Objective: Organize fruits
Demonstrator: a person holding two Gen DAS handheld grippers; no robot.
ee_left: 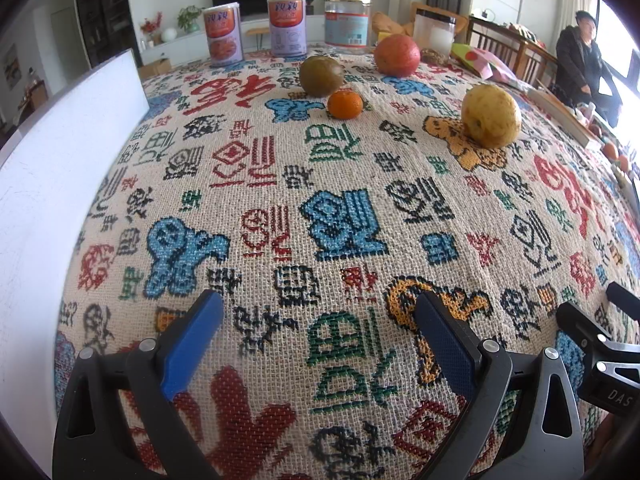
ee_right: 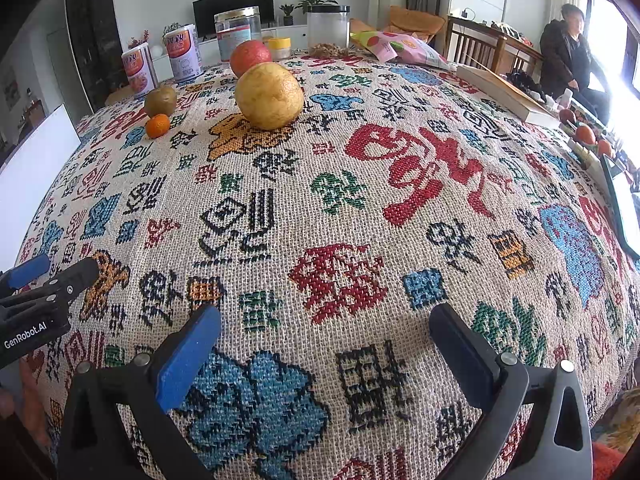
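Right wrist view: right hand-held gripper (ee_right: 324, 332) apart, empty, near desk (ee_right: 400, 208) edge; left hand-held gripper (ee_left: 318, 320) likewise; yellow fruit (ee_right: 269, 96) far, ungrasped, likely first target.

Both fisheye views sit low over the near edge of the cloth-covered desk (ee_left: 328, 208), looking along their own tool fingers toward its far edge, the left view beside the right, and both share the fruits, the cans and the seated person beyond the right edge.
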